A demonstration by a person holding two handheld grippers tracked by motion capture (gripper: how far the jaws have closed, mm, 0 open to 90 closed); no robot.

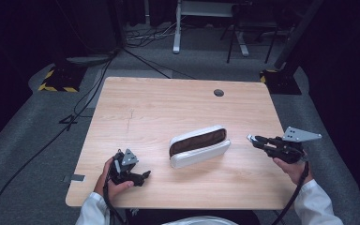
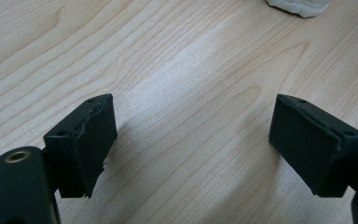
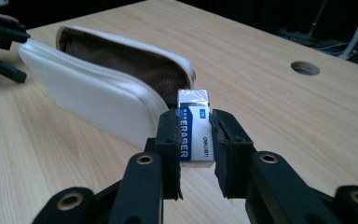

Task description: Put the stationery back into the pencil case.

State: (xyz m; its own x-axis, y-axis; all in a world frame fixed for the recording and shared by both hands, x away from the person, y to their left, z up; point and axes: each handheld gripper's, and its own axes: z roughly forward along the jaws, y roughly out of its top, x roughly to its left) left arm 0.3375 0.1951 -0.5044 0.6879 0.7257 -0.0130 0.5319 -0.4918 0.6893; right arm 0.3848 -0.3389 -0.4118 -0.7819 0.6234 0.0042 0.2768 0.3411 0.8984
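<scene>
high view showed a wooden table (image 1: 168, 101) with a white pencil case (image 1: 199, 146) lying near its middle, the zip mouth open and the brown lining facing up. the left gripper (image 1: 144, 176) sat low near the front-left edge, held in the person's left hand (image 1: 112, 180), well apart from the case. the right gripper (image 1: 252, 139) hovered just to the right of the case's end, with a small pale thing at its tip, too small to make out there. left gripper view had its two black jaws standing wide apart over bare wood, nothing between them, and a corner of the pencil case (image 2: 299, 6) at the top edge. right gripper view had the jaws clamped on a white and blue eraser (image 3: 195, 128), held upright with its printed side up, right in front of the open end of the pencil case (image 3: 98, 95); the left gripper (image 3: 2, 46) showed farther off at the far left.
</scene>
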